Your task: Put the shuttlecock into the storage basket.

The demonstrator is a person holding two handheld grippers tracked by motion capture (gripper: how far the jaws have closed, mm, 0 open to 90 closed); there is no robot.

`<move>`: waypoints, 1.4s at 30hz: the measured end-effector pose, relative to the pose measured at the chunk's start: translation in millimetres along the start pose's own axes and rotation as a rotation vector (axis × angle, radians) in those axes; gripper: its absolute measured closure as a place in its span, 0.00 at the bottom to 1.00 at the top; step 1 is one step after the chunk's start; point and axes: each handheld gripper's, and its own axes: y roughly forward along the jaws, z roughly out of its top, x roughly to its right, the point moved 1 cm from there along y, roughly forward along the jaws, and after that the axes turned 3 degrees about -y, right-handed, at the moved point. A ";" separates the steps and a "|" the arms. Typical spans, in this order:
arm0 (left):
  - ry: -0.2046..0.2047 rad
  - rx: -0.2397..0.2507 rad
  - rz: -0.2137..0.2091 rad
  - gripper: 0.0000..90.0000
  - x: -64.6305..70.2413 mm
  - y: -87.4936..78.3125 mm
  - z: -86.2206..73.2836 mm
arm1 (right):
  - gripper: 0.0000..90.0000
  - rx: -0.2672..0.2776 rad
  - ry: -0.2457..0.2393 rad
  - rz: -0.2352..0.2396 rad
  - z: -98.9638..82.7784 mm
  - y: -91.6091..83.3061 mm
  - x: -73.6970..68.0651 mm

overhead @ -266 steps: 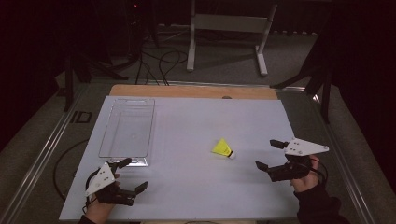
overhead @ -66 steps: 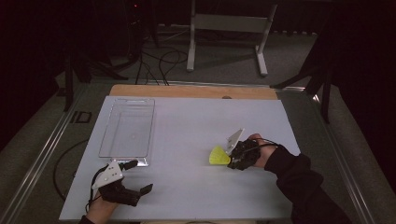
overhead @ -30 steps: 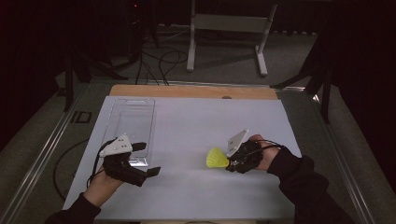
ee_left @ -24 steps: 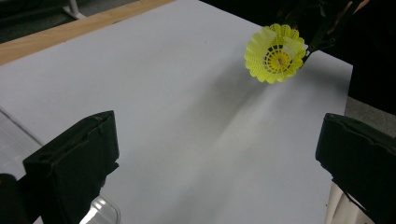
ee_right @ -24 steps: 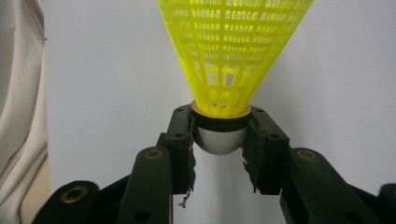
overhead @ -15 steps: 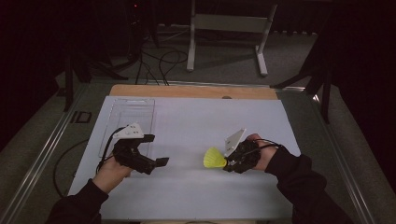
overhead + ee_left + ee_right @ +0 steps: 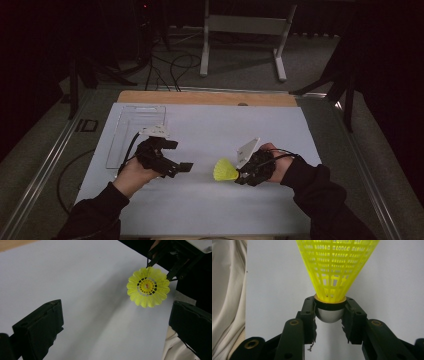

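A yellow plastic shuttlecock [image 7: 225,171] is held just above the white table sheet [image 7: 215,130], its skirt pointing left. My right gripper [image 7: 241,176] is shut on its silver cork end [image 7: 329,314], the jaws clamping both sides. In the right gripper view the yellow skirt [image 7: 337,265] rises straight ahead. My left gripper [image 7: 181,156] stands open to the left of the shuttlecock, facing it, a short gap away. The left gripper view looks into the shuttlecock's open skirt [image 7: 148,287] with my own black jaws wide apart at the bottom corners.
A clear plastic tray [image 7: 132,134] lies at the far left of the sheet, just behind my left hand. A wooden table edge [image 7: 210,97] runs along the back. A metal stand [image 7: 242,30] and cables lie on the floor beyond.
My left gripper has moved from the front left corner up and rightward toward the shuttlecock. My right gripper took hold of the shuttlecock, lifted it, and has kept it nearly still.
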 end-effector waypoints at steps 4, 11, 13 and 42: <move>-0.018 -0.035 -0.013 0.00 2.5 11.6 4.6 | 0.73 0.004 -0.010 0.006 3.1 0.5 -1.3; -0.049 -0.123 0.000 0.03 7.3 29.6 13.8 | 0.73 -0.001 -0.016 0.008 7.8 1.7 -3.1; -0.045 -0.123 0.000 0.05 8.1 31.2 14.7 | 0.73 -0.001 -0.018 0.010 8.6 2.2 -3.4; -0.104 -0.333 -0.180 0.80 13.0 79.5 24.0 | 0.73 0.014 -0.045 0.029 17.7 4.0 -5.5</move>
